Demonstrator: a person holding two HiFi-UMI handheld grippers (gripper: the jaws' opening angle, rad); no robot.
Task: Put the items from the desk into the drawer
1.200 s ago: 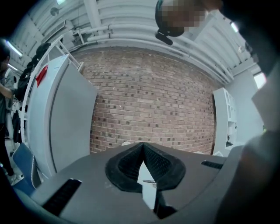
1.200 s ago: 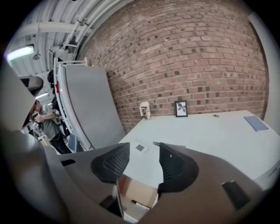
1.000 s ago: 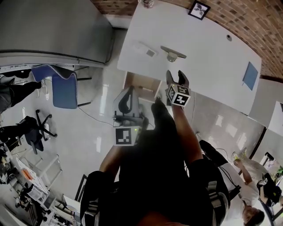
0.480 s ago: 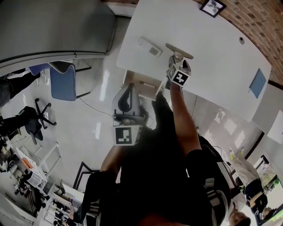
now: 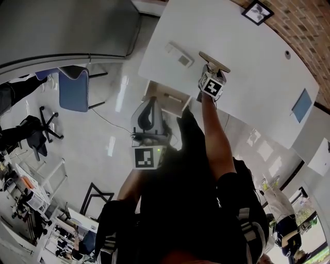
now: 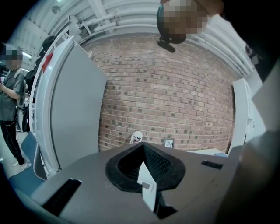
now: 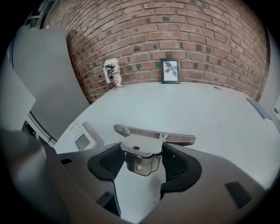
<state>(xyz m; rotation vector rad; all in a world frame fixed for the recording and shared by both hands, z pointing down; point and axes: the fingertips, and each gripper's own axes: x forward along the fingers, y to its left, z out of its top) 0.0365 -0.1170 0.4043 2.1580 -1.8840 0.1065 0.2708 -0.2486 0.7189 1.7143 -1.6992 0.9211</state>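
Now your right hand-held gripper (image 7: 141,164), jaws apart though just closing, straddles the metal clamp (image 7: 153,133). It is probably stiff and slippery, so pinch its folded body.

bracket (image 5: 216,63) on desk (image 5: 258,67), small device (image 5: 179,54) left of it, open drawer (image 5: 166,99) at near edge, picture frame (image 5: 258,11) behind

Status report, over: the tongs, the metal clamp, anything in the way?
Right tongs open astride metal clamp, just closing, no grip yet. Left tongs shut, near open drawer. White device apart, no obstacle.
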